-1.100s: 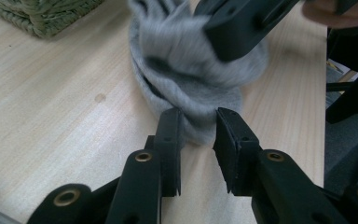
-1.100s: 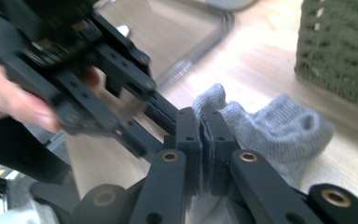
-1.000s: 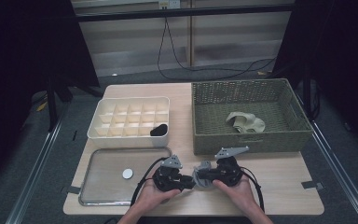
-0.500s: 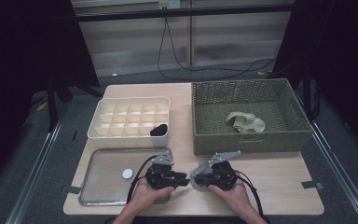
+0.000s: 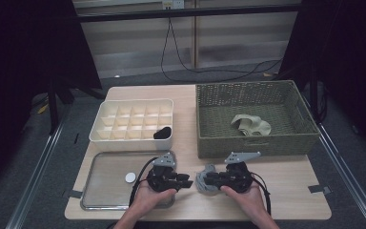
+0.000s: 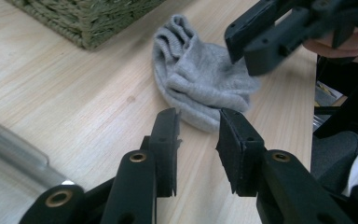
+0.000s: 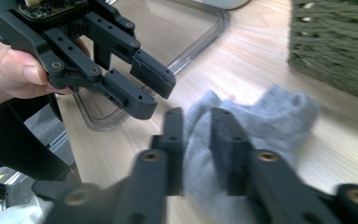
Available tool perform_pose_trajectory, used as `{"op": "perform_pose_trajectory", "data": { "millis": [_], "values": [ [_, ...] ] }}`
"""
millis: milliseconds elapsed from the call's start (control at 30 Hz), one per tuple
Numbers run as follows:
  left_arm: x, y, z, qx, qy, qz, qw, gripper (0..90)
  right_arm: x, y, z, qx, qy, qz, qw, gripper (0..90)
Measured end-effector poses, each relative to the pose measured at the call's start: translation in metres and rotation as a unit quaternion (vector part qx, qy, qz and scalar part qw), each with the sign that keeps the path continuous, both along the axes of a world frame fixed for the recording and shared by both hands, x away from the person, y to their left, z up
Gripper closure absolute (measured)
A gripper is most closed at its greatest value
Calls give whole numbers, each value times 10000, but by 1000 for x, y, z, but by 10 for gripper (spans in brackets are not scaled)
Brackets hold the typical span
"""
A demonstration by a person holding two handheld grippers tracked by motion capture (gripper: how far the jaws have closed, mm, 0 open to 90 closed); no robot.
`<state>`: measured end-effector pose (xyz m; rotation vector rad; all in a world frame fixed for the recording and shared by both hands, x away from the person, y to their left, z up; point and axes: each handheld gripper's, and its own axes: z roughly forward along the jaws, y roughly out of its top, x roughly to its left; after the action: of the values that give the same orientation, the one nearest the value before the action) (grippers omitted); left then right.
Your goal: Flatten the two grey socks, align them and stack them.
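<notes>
A crumpled grey sock (image 5: 201,179) lies on the wooden table near its front edge, between my two grippers. My right gripper (image 7: 197,126) reaches it from the right. A fold of the sock (image 7: 270,121) sits between its pads, and its jaws have just been opening a little. My left gripper (image 6: 198,140) points at the sock (image 6: 200,79) from the left. It is open with nothing between its jaws, a short way from the cloth. The two grippers face each other: the left gripper (image 5: 187,180) and the right gripper (image 5: 209,180).
A green wicker basket (image 5: 252,143) at the back right holds a beige cloth (image 5: 250,125). A white divided box (image 5: 133,102) at the back left holds a dark item (image 5: 162,132). A metal tray (image 5: 95,191) with a small white disc (image 5: 130,177) lies under my left hand.
Both hands slid a little left, then the right hand came back to the right. The sock stays in the same spot between the grippers.
</notes>
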<state>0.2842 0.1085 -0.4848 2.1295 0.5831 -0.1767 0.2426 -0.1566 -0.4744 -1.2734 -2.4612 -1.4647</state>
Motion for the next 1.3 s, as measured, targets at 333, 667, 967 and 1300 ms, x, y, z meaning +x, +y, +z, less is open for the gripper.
{"op": "perform_pose_trajectory", "data": {
  "millis": [333, 667, 967, 1300],
  "values": [
    [4, -28, 13, -167, -169, -300, 9993, 754, -5, -27, -1, -165, 113, -278, 9994, 838],
    [10, -60, -1, 186, -103, -509, 9985, 790, -4, -37, -7, -189, 113, -438, 9988, 829],
    [7, -60, -10, 338, -101, -540, 9979, 793, 0, -35, -13, -233, 190, -450, 9985, 770],
    [6, -59, -12, 338, -185, -512, 9979, 797, 8, -32, -20, -258, 299, -463, 9981, 728]
  ]
}}
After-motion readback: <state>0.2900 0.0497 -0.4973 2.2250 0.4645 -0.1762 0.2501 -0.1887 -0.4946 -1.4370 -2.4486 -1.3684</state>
